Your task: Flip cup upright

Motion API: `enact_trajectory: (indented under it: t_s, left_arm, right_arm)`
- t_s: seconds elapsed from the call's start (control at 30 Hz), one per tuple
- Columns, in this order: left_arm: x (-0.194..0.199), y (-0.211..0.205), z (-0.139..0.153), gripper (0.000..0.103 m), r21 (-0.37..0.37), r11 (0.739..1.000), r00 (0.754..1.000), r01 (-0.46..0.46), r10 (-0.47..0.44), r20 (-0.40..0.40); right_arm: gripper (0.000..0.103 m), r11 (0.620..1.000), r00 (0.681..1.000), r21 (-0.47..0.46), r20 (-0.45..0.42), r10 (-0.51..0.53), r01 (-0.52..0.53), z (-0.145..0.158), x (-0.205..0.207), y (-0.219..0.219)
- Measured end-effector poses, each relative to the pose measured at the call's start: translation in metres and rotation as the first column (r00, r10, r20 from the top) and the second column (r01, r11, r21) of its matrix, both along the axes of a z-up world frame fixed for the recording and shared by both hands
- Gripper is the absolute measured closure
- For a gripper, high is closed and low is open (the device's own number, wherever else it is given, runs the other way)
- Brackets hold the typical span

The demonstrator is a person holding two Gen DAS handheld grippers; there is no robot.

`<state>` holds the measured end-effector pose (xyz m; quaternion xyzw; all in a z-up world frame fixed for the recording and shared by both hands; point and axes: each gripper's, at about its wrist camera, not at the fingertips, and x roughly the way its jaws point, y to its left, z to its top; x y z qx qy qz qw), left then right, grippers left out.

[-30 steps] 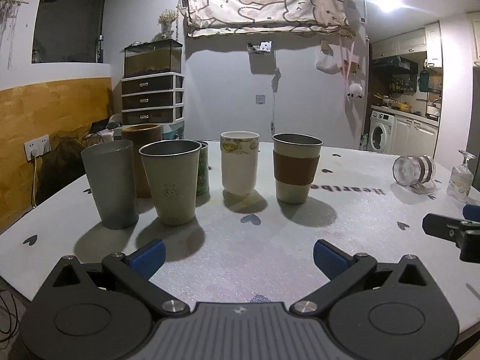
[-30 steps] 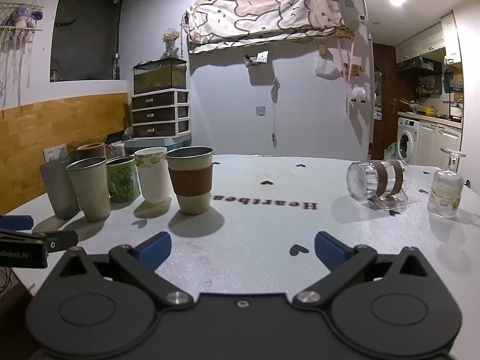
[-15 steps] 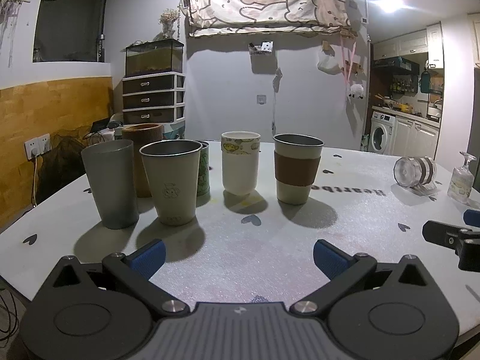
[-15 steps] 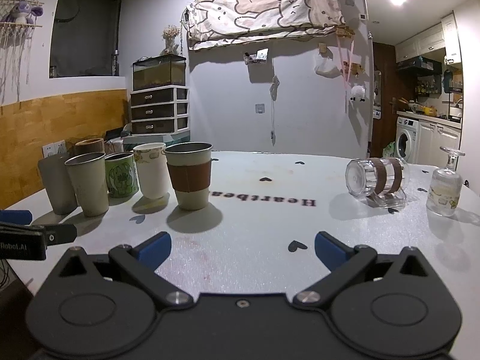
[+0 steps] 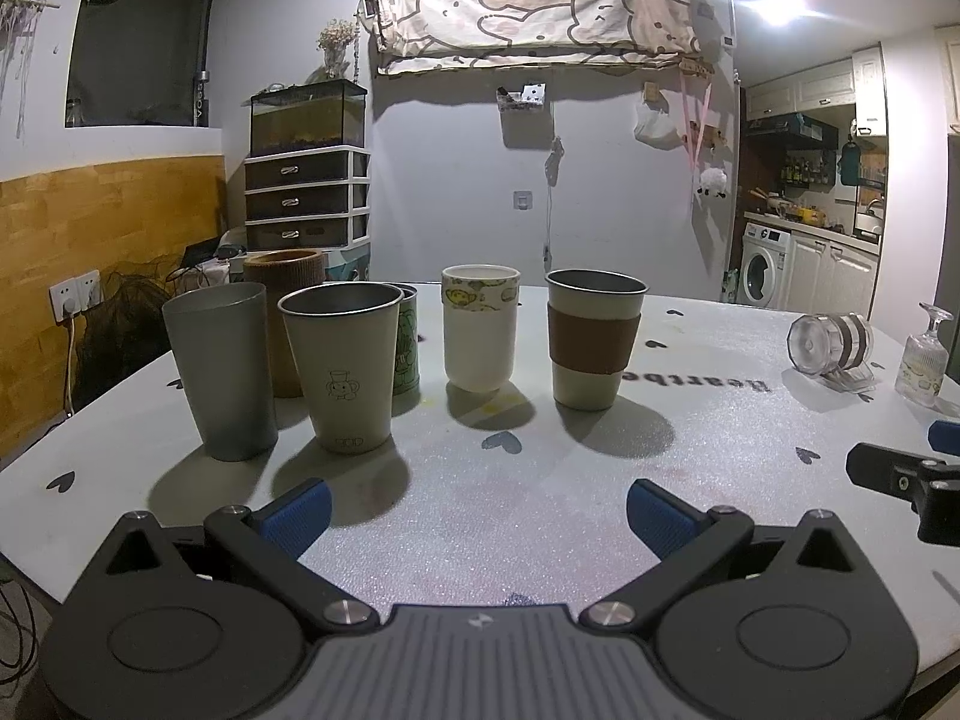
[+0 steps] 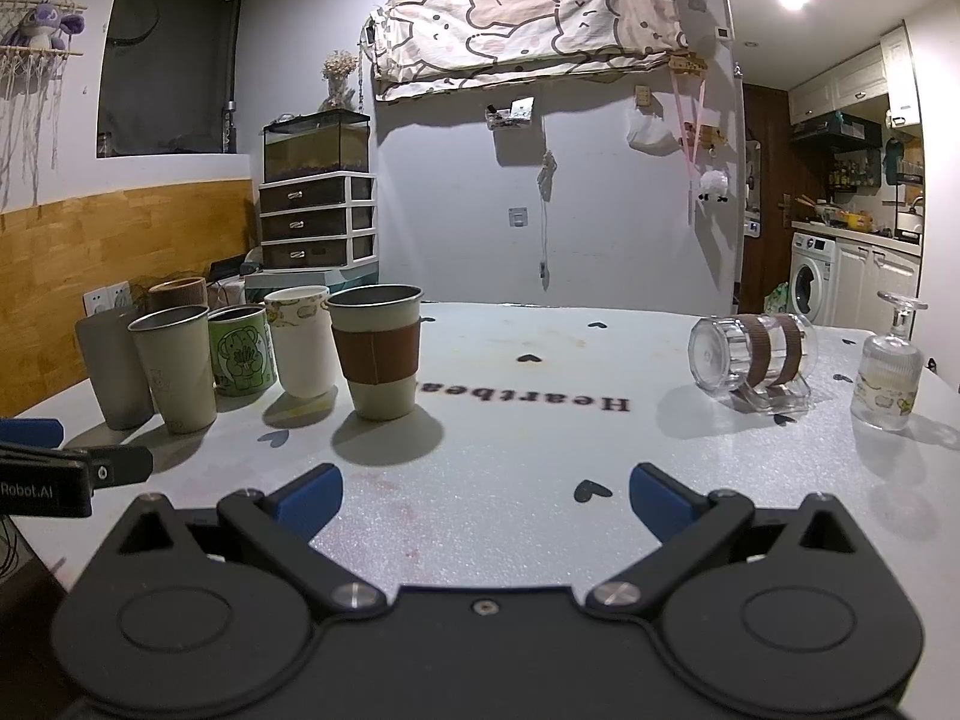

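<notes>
A clear glass mug with two brown bands (image 6: 753, 351) lies on its side at the right of the white table (image 6: 510, 420), handle down; it also shows far right in the left wrist view (image 5: 831, 342). A stemmed glass (image 6: 888, 372) stands upside down beside it (image 5: 924, 360). My right gripper (image 6: 483, 501) is open and empty, low over the table, well short of the mug. My left gripper (image 5: 477, 516) is open and empty in front of the upright cups.
Several upright cups stand in a row at the left: a grey tumbler (image 5: 222, 369), a cream steel cup (image 5: 345, 366), a green mug (image 6: 240, 351), a white cup (image 5: 480, 327), a brown-sleeved cup (image 5: 594, 339). The right gripper's finger shows in the left wrist view (image 5: 900, 474).
Both grippers have drifted slightly; the right one has moved a little forward and up. Nothing on the table has moved.
</notes>
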<state>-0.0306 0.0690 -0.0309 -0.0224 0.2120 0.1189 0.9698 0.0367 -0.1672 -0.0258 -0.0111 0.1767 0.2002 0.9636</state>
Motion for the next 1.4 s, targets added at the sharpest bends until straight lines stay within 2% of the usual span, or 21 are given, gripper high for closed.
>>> enact_trajectory:
  t_s: [1.4]
  left_arm:
    - [0.0001,-0.0003,0.0033,0.0,0.003,1.0,1.0,0.0,0.0,-0.006]
  right_arm:
    - [0.0,1.0,1.0,0.001,-0.001,-0.001,0.001,0.0004,-0.0002,-0.0004]
